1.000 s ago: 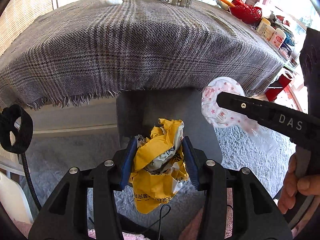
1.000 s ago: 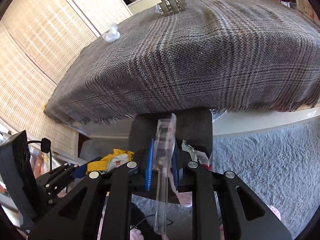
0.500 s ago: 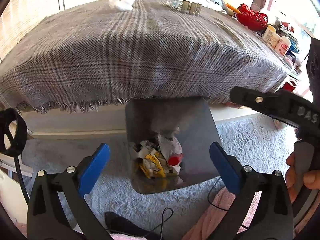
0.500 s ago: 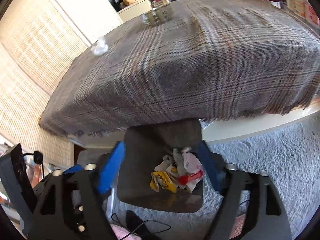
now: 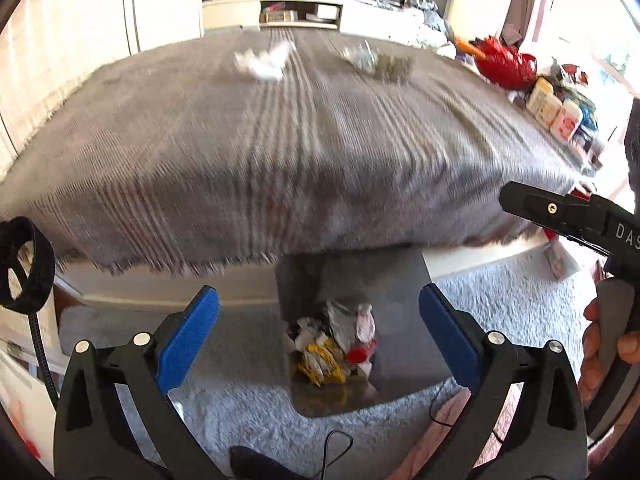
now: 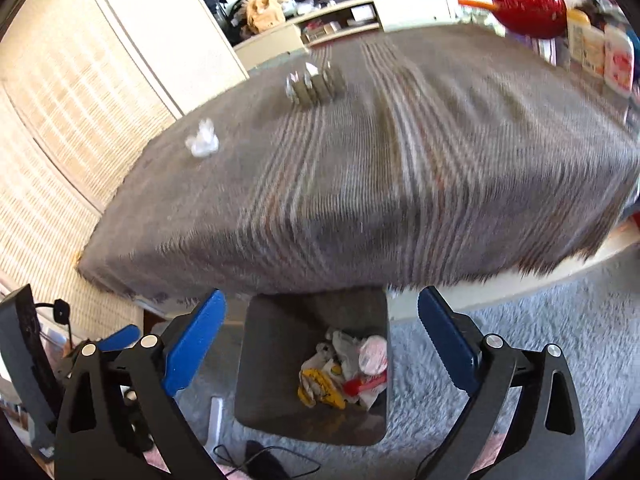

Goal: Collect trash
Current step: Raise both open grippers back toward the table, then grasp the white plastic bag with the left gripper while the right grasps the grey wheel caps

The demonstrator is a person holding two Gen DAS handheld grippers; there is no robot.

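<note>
A grey bin (image 5: pixel 404 320) (image 6: pixel 260 360) stands on the carpet against the table's near edge. In it lies a pile of trash (image 5: pixel 332 348) (image 6: pixel 344 372): a yellow wrapper, white crumpled pieces, a red piece. My left gripper (image 5: pixel 318 332) is open and empty above the bin. My right gripper (image 6: pixel 322 338) is open and empty above the bin too; it shows at the right of the left wrist view (image 5: pixel 560 216). On the plaid-covered table (image 5: pixel 280 152) (image 6: pixel 380 184) lie a crumpled white tissue (image 5: pixel 262 62) (image 6: pixel 203 142) and a foil pack (image 5: pixel 376 62) (image 6: pixel 314 84) at the far side.
A red bowl (image 5: pixel 504 66) (image 6: pixel 528 6) and several bottles (image 5: pixel 556 110) (image 6: pixel 600 54) stand at the table's right side. A low white shelf (image 5: pixel 300 14) stands behind the table. Grey shag carpet (image 5: pixel 500 300) covers the floor. Cables lie near the bin.
Both grippers opened and dropped their loads, the yellow wrapper and the clear plastic piece, into the bin. Both have since risen and tilted up toward the table.
</note>
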